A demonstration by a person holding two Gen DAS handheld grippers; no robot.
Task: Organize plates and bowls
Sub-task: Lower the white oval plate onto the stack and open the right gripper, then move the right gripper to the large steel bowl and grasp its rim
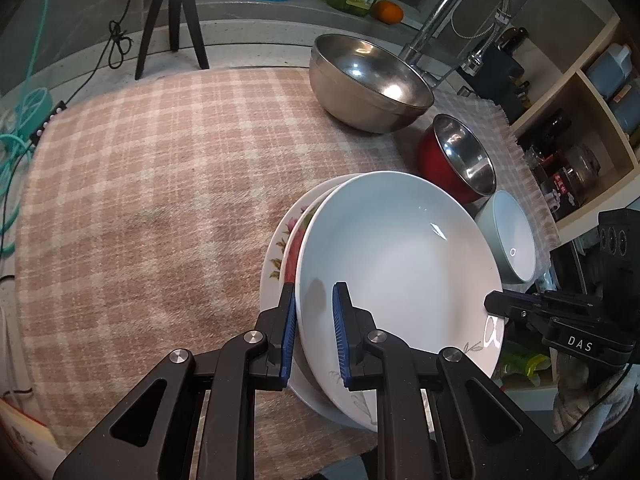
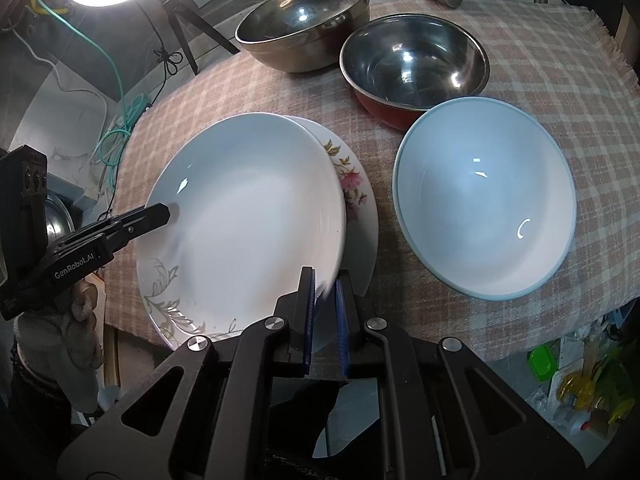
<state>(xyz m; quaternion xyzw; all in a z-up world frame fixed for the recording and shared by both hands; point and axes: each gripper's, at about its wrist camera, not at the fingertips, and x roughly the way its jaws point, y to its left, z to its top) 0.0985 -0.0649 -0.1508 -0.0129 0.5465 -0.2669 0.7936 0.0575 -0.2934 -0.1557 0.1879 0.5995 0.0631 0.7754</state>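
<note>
A white plate (image 1: 396,260) with a grey leaf print lies tilted on a flower-patterned plate (image 1: 280,248). My left gripper (image 1: 314,332) straddles the white plate's left rim, jaws apart, one pad under and one over it. My right gripper (image 2: 324,312) is shut on the white plate (image 2: 248,216) at its near right rim, above the flowered plate (image 2: 352,184). A pale blue bowl (image 2: 484,204) stands to the right, also in the left wrist view (image 1: 508,236). Behind are a red steel bowl (image 2: 416,64) and a large steel bowl (image 2: 304,20).
A checked cloth (image 1: 160,200) covers the counter, with its front edge close under the plates. A tripod (image 1: 172,20) stands at the back left. A faucet (image 1: 452,12) rises behind the large steel bowl (image 1: 368,80). A shelf with jars (image 1: 580,136) is on the right.
</note>
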